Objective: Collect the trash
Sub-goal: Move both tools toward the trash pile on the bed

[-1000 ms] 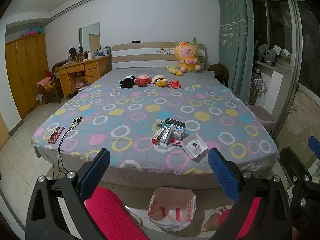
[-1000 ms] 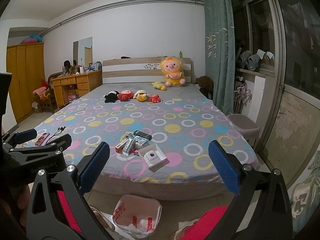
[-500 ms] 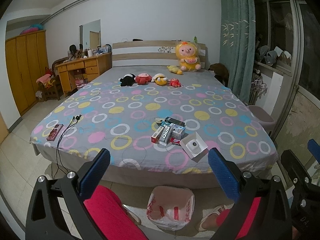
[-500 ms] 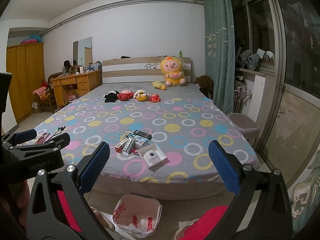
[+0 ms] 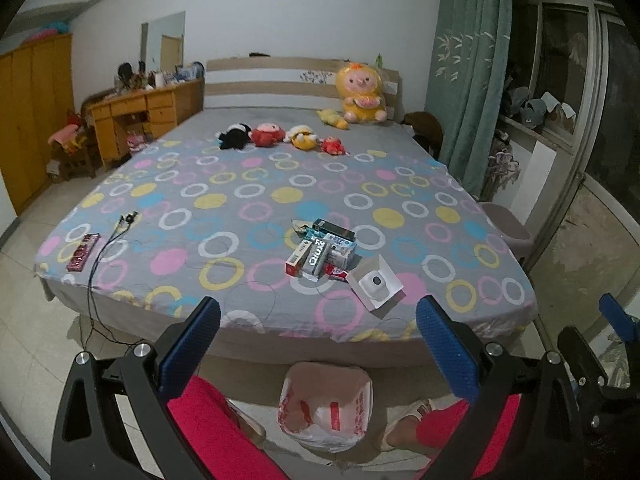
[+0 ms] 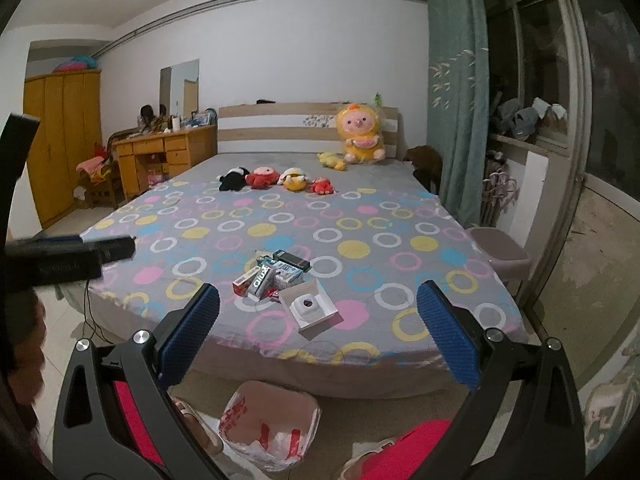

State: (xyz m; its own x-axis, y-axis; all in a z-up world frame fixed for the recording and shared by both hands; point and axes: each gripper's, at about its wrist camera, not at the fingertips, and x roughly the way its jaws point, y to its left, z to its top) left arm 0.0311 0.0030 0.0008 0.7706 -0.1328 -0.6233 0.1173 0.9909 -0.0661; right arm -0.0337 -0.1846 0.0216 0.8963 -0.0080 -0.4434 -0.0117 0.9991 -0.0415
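A pile of small cartons (image 5: 322,250) (image 6: 270,274) lies near the foot of the bed, beside an open white box (image 5: 375,283) (image 6: 310,307) holding a round white item. A white and red plastic bag (image 5: 325,404) (image 6: 266,426) stands open on the floor below the bed's foot edge. My left gripper (image 5: 318,344) is open and empty, held above the floor short of the bed. My right gripper (image 6: 318,340) is open and empty at about the same distance. The left gripper also shows at the left edge of the right wrist view (image 6: 68,258).
The bed (image 5: 248,208) has a grey cover with coloured rings. Several plush toys (image 5: 280,136) lie near the headboard. A dark red flat item (image 5: 83,251) and a black cable (image 5: 100,256) lie at the bed's left corner. A stool (image 5: 506,226) stands right. My legs in red are below.
The left gripper has tilted and shifted a little, so the bed appears slightly further left and lower. The right wrist view has barely changed. Both grippers stay open.
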